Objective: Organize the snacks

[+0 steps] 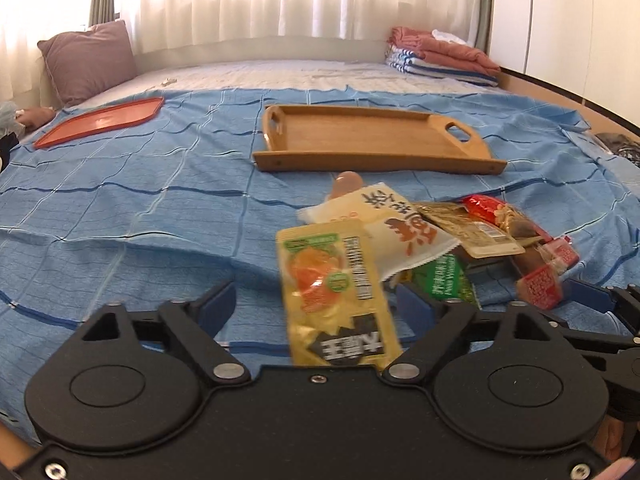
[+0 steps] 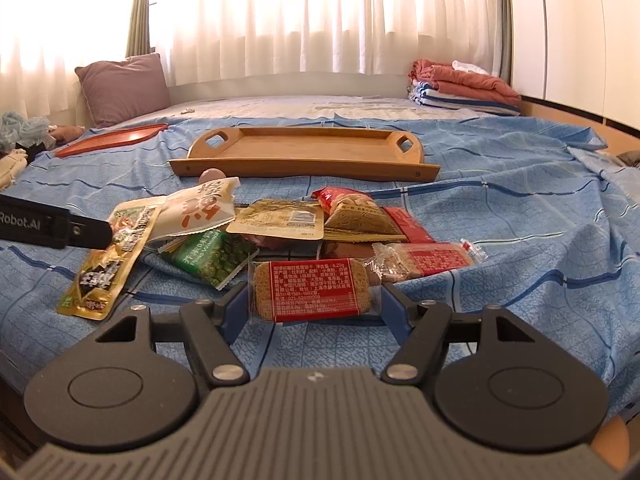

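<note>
The snacks lie in a loose pile on the blue checked bedspread (image 2: 500, 216), on the near side of the wooden tray (image 2: 304, 152), which sits apart from them with nothing in it. A red lid (image 1: 100, 122) lies far left, a mauve pillow (image 2: 122, 88) stands at the far left by the curtains, and folded blankets (image 2: 464, 82) are stacked far right.

The left gripper (image 1: 316, 304) has its blue fingers spread wide on either side of the yellow pouch (image 1: 336, 292); the pouch stands between them without either finger clearly touching it, and in the right wrist view it droops from the left gripper's black tip down toward the bedspread.

The right gripper (image 2: 314, 308) also has its fingers spread, flanking the red-labelled biscuit pack (image 2: 312, 290), which sits at the near edge of the pile. Just left of it lies a green pea packet (image 2: 212, 258), and behind that a white packet (image 2: 200, 208) leans over the heap. A second biscuit pack (image 2: 424, 262) rests just right
</note>
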### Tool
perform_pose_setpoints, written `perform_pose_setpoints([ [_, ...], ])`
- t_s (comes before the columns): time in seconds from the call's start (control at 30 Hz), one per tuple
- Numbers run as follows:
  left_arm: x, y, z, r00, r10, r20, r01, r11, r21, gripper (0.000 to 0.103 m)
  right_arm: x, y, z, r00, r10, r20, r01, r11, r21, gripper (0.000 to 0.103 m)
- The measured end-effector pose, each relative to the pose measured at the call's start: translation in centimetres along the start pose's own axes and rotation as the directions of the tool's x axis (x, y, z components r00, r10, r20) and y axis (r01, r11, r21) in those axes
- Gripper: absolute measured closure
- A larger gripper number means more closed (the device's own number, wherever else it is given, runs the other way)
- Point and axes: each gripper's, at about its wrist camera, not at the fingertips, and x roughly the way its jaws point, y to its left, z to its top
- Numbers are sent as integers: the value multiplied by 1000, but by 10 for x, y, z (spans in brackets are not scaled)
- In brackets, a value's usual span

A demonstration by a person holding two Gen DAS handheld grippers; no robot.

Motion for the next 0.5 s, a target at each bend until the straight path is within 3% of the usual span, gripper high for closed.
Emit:
perform_pose_setpoints([
  [0.17,18,-19,-11,998,65,-11,-65,998,2,14,-2,0,-1,1000,-16,19,16,1000,-3,25],
  [0.5,36,-13,-21,995,99,-32,-101,993,-63,14,5,2,-1,999,-28,18,28,1000,-10,18],
])
